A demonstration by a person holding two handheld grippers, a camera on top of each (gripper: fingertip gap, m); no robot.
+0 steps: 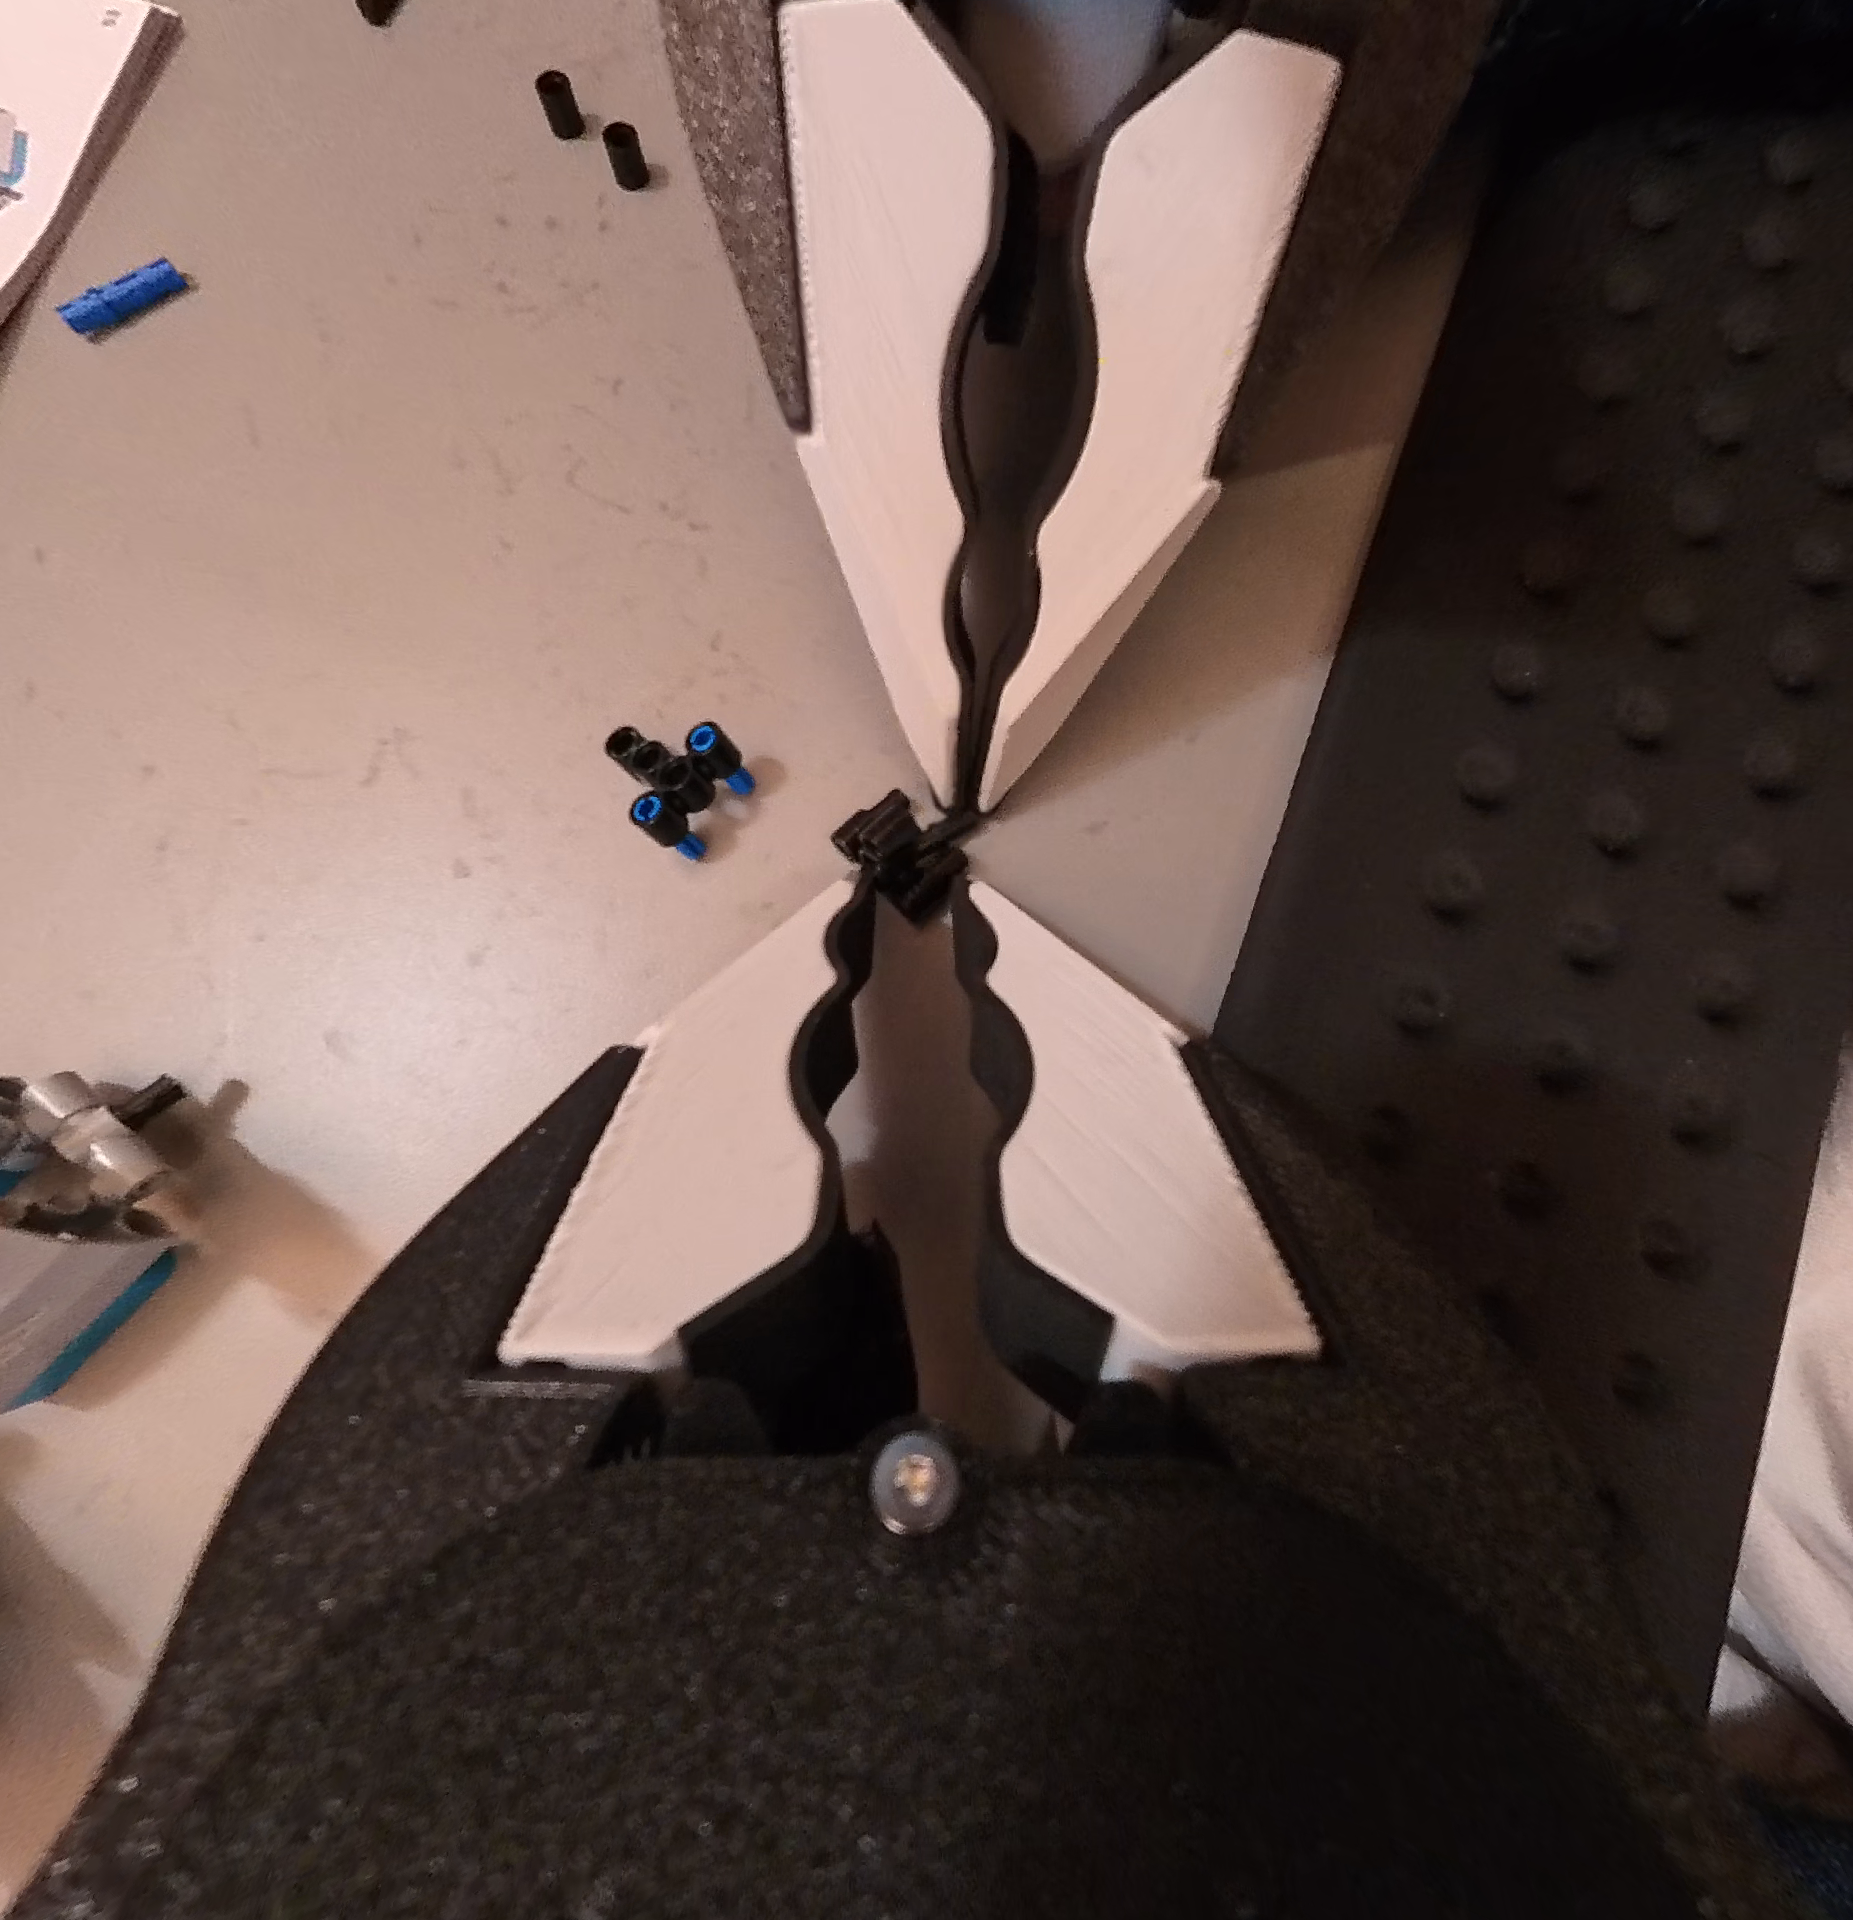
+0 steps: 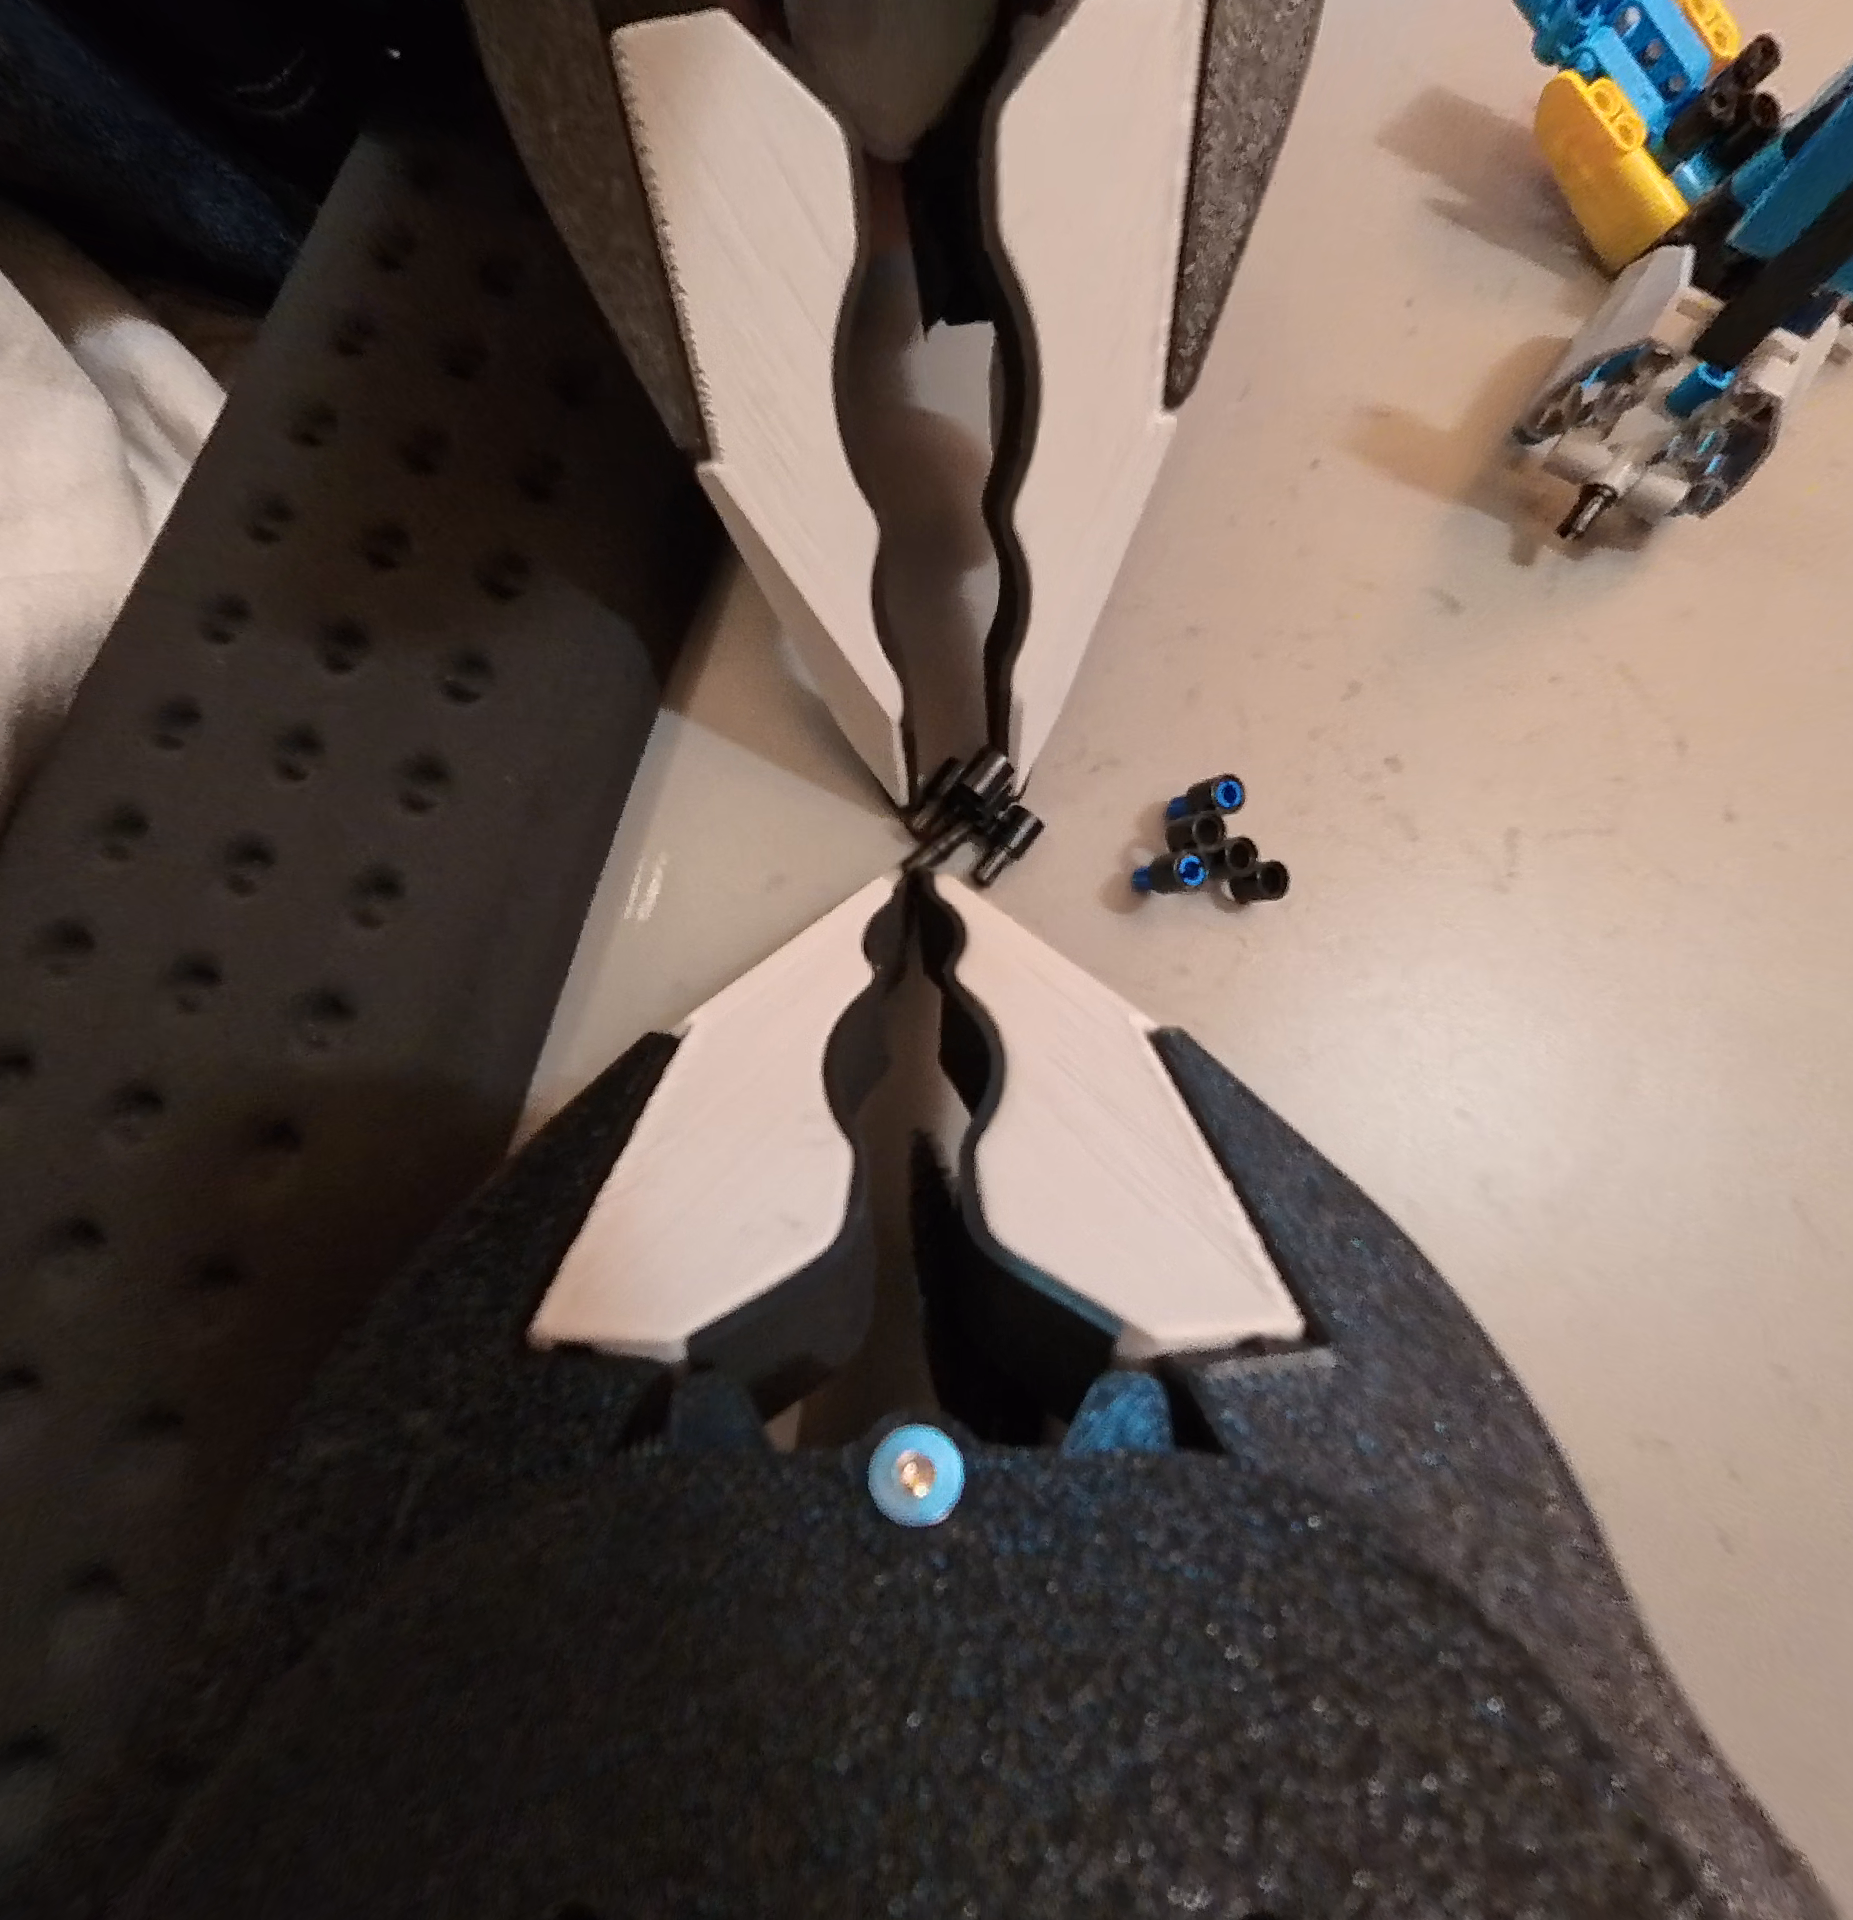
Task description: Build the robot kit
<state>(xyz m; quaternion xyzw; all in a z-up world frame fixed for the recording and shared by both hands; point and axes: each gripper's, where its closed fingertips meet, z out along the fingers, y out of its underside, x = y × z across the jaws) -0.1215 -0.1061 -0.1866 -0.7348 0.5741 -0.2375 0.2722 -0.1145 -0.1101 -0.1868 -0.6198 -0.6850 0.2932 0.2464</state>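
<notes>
My two grippers meet tip to tip above a beige table (image 1: 330, 623). My left gripper (image 1: 906, 899) is shut on a small black connector piece (image 1: 894, 857) at its fingertips. My right gripper (image 2: 914, 883) is shut on a thin black pin end (image 2: 927, 857) that sticks out of the same piece (image 2: 979, 805). In the left wrist view the right gripper (image 1: 966, 810) comes in from the top with its jaws closed. In the right wrist view the left gripper (image 2: 963, 784) comes in from the top and grips the piece.
A cluster of black connectors with blue pins (image 1: 678, 790) (image 2: 1213, 842) lies beside the tips. A blue pin (image 1: 122, 296), two black sleeves (image 1: 589, 125) and a booklet (image 1: 28, 156) lie farther off. A blue, yellow and grey brick model (image 2: 1711, 312) stands nearby. A black dimpled panel (image 1: 1628, 727) (image 2: 226, 831) borders the table. Left and right tips are no more than a few centimetres apart.
</notes>
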